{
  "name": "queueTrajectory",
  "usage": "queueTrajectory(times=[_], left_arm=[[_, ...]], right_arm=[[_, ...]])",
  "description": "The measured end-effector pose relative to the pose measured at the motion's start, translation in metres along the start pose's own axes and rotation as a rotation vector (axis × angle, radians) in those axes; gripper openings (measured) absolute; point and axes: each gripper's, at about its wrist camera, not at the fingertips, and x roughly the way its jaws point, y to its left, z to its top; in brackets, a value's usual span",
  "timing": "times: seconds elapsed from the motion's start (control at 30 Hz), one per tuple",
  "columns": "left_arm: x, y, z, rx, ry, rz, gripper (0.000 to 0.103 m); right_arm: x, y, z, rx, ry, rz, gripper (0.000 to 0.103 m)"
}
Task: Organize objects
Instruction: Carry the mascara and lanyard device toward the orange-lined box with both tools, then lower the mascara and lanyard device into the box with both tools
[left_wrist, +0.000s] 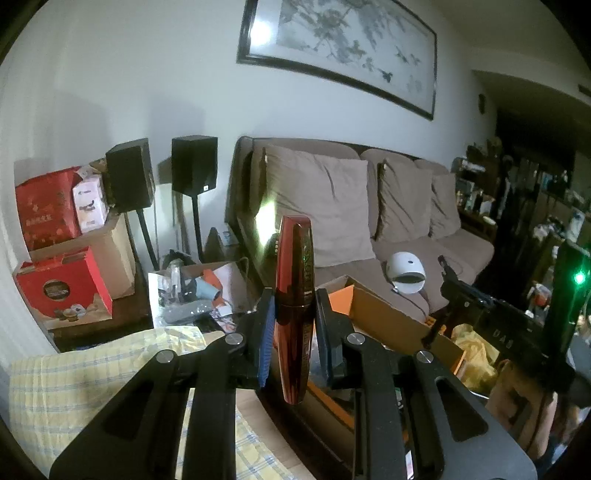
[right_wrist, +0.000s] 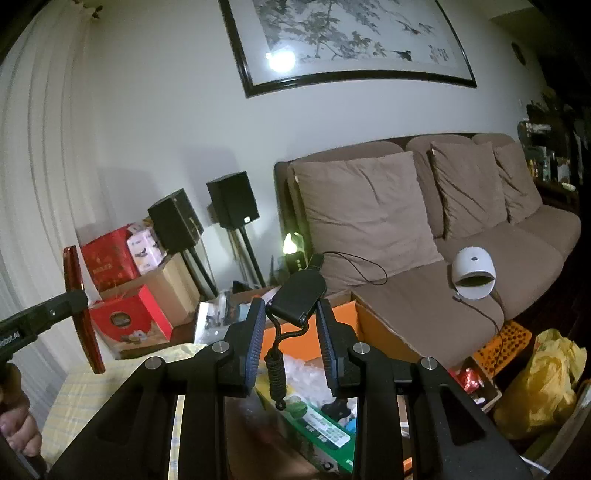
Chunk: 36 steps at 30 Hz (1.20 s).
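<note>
**Two held items above an open carton**

Two grippers, each closed on one article.

1. Red tube (left_wrist: 293, 306), glossy dark red, tapered at both ends, standing upright. It is clamped at mid-length between the blue-padded fingers of the left gripper (left_wrist: 294, 321). Gold lettering runs down its side; the upper part appears to read as part of "MASCARA", the rest is not legible. In the right wrist view the same tube (right_wrist: 81, 310) shows at the left edge, tilted, held clear of everything.

2. Black flat device (right_wrist: 297, 297), rounded, with a coiled black cord (right_wrist: 277, 365) hanging from its lower end. The right gripper (right_wrist: 291, 328) is closed on it, pads against its lower sides. No writing visible. In the left wrist view the right gripper (left_wrist: 448, 275) shows side-on at the right, with letters on its body that look like "DAS".

3. Cardboard carton (right_wrist: 384, 332), open, orange inner flap, directly below both grippers. Contents include a green-and-white box (right_wrist: 321, 428) with small print too fine to read, and clear plastic packaging.

4. Yellow checked cloth (left_wrist: 74, 387), at the carton's left side.

5. Brown sofa (right_wrist: 424, 258) behind the carton, three cushions; a white domed appliance (right_wrist: 474, 273) with a cable rests on its seat.

6. Red gift boxes (left_wrist: 62, 288), left of the sofa, one with gold characters, unreadable.

7. Two black speakers (left_wrist: 194, 166) on stands, against the wall.

8. Framed ink painting (right_wrist: 351, 40) above the sofa, with a small inscription at its right end, illegible.

9. Yellow plastic bag (right_wrist: 546, 384) and orange perforated basket (right_wrist: 506, 339), right of the carton.
</note>
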Motion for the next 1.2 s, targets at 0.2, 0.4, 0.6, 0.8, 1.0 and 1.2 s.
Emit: queueTrajectory(times=[0.2,0.4,0.6,0.8,1.0,1.2], left_arm=[[0.012,-0.013,0.002,0.022,0.007,-0.007,0.019],[0.027,-0.023,0.004,0.033,0.026,-0.015,0.019],[0.036,-0.029,0.005,0.041,0.034,-0.023,0.019],[0.042,-0.031,0.004,0.052,0.047,-0.014,0.019],[0.045,-0.031,0.007,0.063,0.033,-0.009,0.019],[0.05,-0.031,0.013,0.062,0.02,-0.001,0.019]], right_arm=[[0.003,-0.002,0.001,-0.003,0.006,-0.007,0.028],[0.007,-0.006,-0.002,-0.011,0.02,-0.024,0.028],[0.011,-0.014,-0.003,0.003,0.032,-0.035,0.028],[0.016,-0.021,-0.006,-0.006,0.047,-0.069,0.028],[0.021,-0.029,-0.009,-0.001,0.065,-0.089,0.028],[0.021,-0.032,-0.009,-0.003,0.066,-0.104,0.028]])
